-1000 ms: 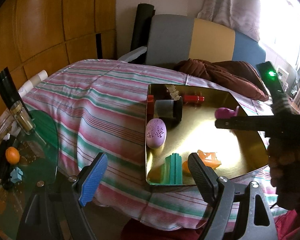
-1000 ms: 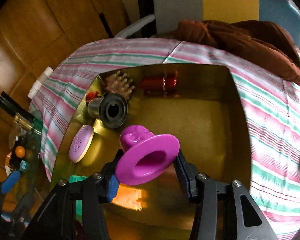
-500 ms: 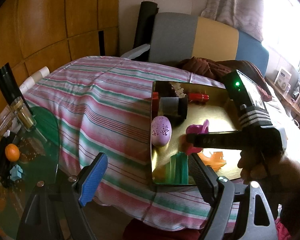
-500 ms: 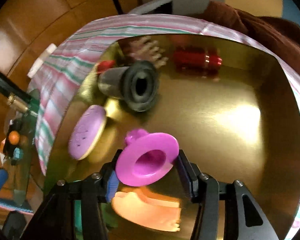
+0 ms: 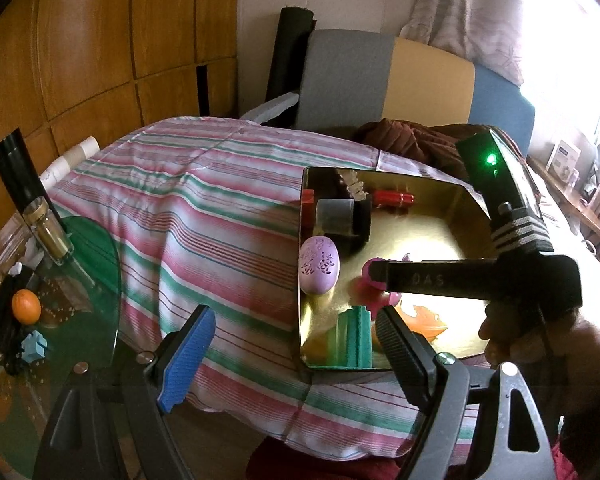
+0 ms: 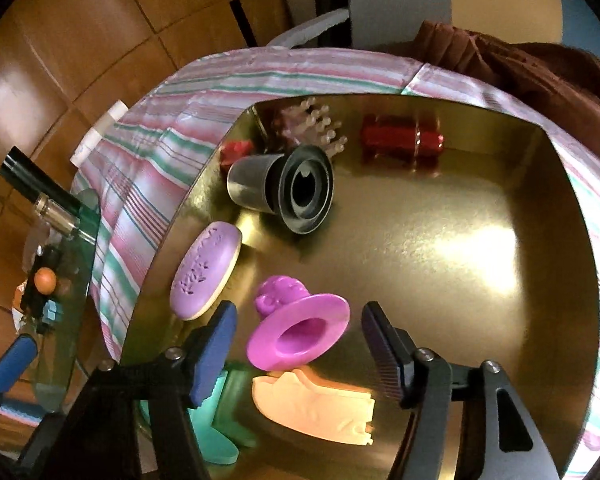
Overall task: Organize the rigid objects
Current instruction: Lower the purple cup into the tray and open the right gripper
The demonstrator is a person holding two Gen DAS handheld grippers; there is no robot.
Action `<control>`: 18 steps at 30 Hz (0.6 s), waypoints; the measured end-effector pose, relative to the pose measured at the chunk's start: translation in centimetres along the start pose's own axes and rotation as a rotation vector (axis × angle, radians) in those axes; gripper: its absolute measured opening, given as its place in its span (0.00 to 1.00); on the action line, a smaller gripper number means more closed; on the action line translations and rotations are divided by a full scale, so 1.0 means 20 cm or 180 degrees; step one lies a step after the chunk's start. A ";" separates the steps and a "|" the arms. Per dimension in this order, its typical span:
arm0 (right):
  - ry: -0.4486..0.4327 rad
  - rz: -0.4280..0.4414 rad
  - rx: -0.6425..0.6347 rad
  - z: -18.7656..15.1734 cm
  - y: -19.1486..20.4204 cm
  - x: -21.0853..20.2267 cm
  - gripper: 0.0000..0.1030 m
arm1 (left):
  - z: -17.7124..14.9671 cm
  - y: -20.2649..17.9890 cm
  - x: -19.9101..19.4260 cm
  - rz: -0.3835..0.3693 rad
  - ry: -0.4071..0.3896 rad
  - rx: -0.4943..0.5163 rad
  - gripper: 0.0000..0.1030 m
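A gold tray [image 6: 480, 264] on the striped cloth holds several rigid objects. My right gripper [image 6: 300, 340] is open, its fingers either side of a magenta funnel-shaped piece [image 6: 300, 332] that lies on the tray floor, apart from both pads. Beside it lie a lilac oval [image 6: 206, 268], an orange piece [image 6: 316, 404], a green piece [image 6: 216, 420], a grey-black cup [image 6: 288, 188] and a red cylinder [image 6: 400, 140]. My left gripper [image 5: 296, 356] is open and empty, off the tray's [image 5: 302, 264] near left corner. The right gripper [image 5: 376, 276] also shows there over the tray.
A glass side table [image 5: 84, 292] at the left carries an orange ball [image 5: 26, 306], a blue block [image 5: 34, 346] and a small bottle [image 5: 46, 226]. A brown cloth [image 5: 412, 140] and a chair [image 5: 380, 80] stand behind the tray. A spiky pink piece [image 6: 312, 124] lies at the tray's back.
My right gripper carried the magenta piece down toward the tray's near left, set it on the floor and opened. The left gripper stayed open and nearly still.
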State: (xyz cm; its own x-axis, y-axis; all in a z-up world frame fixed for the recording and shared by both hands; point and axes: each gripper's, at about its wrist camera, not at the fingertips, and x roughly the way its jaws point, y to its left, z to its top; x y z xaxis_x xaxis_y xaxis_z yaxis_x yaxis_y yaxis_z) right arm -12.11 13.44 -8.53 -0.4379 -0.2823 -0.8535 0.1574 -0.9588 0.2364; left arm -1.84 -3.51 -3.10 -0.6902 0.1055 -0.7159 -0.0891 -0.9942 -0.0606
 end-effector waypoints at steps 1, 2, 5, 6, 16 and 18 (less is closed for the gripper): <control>-0.0023 0.0000 0.0008 0.00 0.00 -0.01 0.65 | 0.00 0.00 0.00 0.0002 -0.0005 0.0006 0.82; -0.0044 -0.0004 0.0016 0.00 0.00 -0.02 0.66 | 0.00 -0.01 -0.01 0.0002 -0.0012 0.0012 0.82; -0.0099 -0.0014 0.0056 -0.01 -0.02 -0.06 0.68 | 0.00 -0.01 -0.02 -0.0007 -0.0020 0.0017 0.82; -0.0117 -0.0018 0.0062 -0.01 -0.02 -0.08 0.68 | 0.00 -0.01 -0.02 -0.0011 -0.0024 0.0020 0.82; -0.0267 -0.0109 0.0117 -0.03 -0.07 -0.15 0.68 | 0.01 -0.05 -0.05 -0.0030 -0.0073 0.0088 0.82; -0.0332 -0.0144 0.0140 -0.04 -0.08 -0.19 0.68 | 0.01 -0.06 -0.06 -0.0039 -0.0082 0.0104 0.82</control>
State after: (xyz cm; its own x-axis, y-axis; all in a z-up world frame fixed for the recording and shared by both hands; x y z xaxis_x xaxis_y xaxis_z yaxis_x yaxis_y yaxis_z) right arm -10.09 16.15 -6.03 -0.5339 -0.2381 -0.8113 0.0975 -0.9705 0.2207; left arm -1.10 -2.47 -1.99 -0.7072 0.1185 -0.6970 -0.1208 -0.9916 -0.0460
